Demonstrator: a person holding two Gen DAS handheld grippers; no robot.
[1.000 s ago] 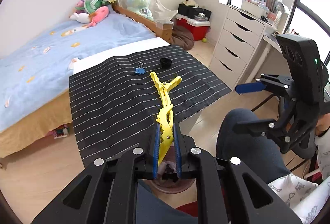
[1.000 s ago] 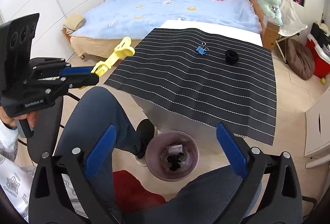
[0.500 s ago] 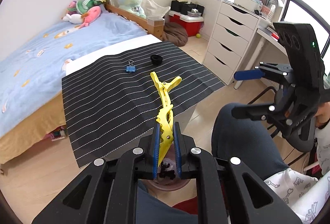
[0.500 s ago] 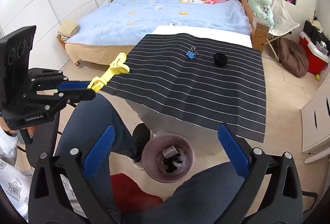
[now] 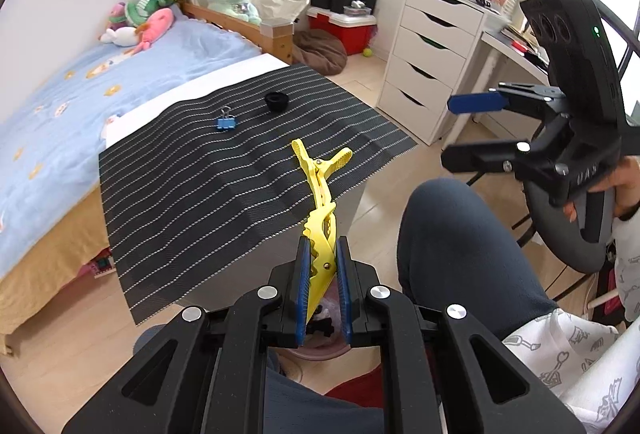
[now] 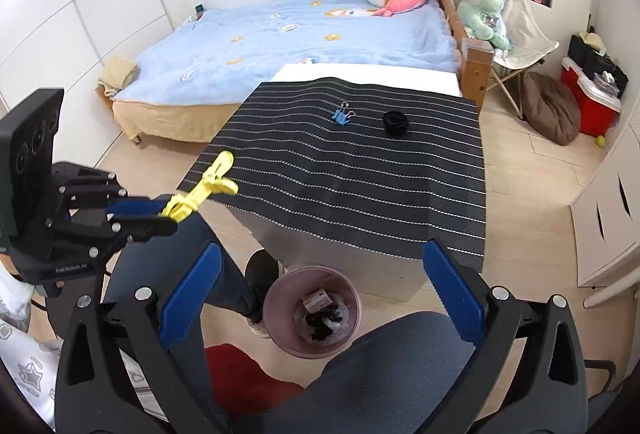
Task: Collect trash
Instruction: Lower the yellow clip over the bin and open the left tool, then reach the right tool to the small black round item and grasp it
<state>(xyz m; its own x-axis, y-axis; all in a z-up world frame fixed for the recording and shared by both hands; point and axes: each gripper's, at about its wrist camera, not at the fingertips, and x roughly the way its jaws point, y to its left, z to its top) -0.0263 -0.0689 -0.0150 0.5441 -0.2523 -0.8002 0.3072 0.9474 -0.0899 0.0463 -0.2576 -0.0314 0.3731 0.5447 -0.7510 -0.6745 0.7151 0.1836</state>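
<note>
**Yellow clip in left tongs, above the bin**

Left wrist view: my left gripper (image 5: 322, 274) is clamped narrow on a yellow hair clip (image 5: 320, 202), blue pads pressing its sides near the hinge end. The clip's open handles stick out ahead, over the near edge of the striped mat (image 5: 208, 174). Just below the pads I see part of a pinkish bin (image 5: 320, 348) with dark scraps inside; most of it is hidden by the gripper body. The right gripper (image 5: 472, 126) shows at the right, held by a hand (image 5: 624, 190); only one blue pad shows from the side here.

Right wrist view: this settles the right gripper (image 6: 320, 290); its tongs stand wide, nothing between them. Through the gap I see the whole bin (image 6: 313, 310) on the floor, at the foot of the white table (image 6: 332, 258), between the person's legs, holding a small carton and dark bits. The left gripper (image 6: 160, 214) is at the left, the clip (image 6: 204, 190) pointing toward the mat's corner.

Both views: a blue binder clip (image 6: 341, 116) and a black round object (image 6: 395, 123) lie on the mat, near each other, well apart from both grippers.
</note>
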